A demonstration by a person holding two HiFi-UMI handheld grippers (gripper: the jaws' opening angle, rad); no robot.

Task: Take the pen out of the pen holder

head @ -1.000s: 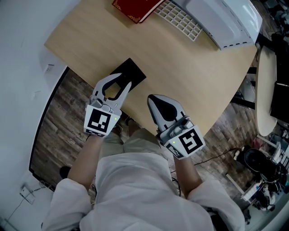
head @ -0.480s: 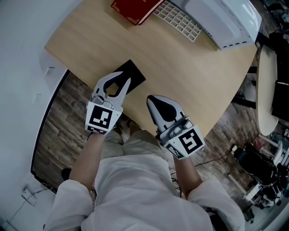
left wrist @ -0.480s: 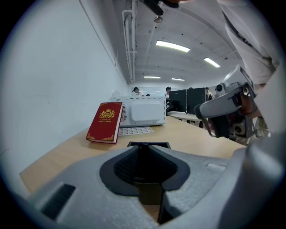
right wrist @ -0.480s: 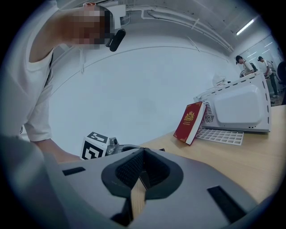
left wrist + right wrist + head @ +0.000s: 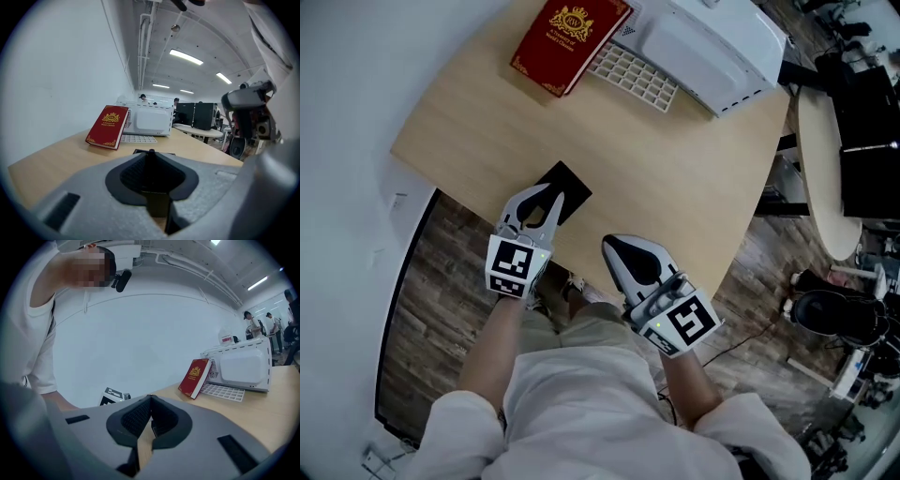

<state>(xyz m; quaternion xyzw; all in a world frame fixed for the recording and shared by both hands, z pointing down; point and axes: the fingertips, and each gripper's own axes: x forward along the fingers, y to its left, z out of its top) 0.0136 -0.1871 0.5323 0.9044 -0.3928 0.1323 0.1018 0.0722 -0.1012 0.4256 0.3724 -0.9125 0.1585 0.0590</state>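
Head view: square black pen holder (image 5: 570,184) stands centre-left at the pale wooden table (image 5: 675,187) edge, under the left gripper (image 5: 553,200). Left gripper view: jaws, just closing, pinch a slim black pen (image 5: 150,151) rising from it; likely light, stiff, slick, best held by the upper shaft. Right gripper view: right gripper (image 5: 150,397) clenched, empty.

One red book (image 5: 569,45), one white appliance (image 5: 703,47), one grid tray (image 5: 634,76), one black pen holder (image 5: 570,184), one table (image 5: 675,178)

Pale wooden tabletop (image 5: 675,178) lies open from the red gold-crested book (image 5: 570,45) to the black square block (image 5: 570,186); right of the book, a white grid tray (image 5: 635,77) and white appliance (image 5: 703,45) obstruct.
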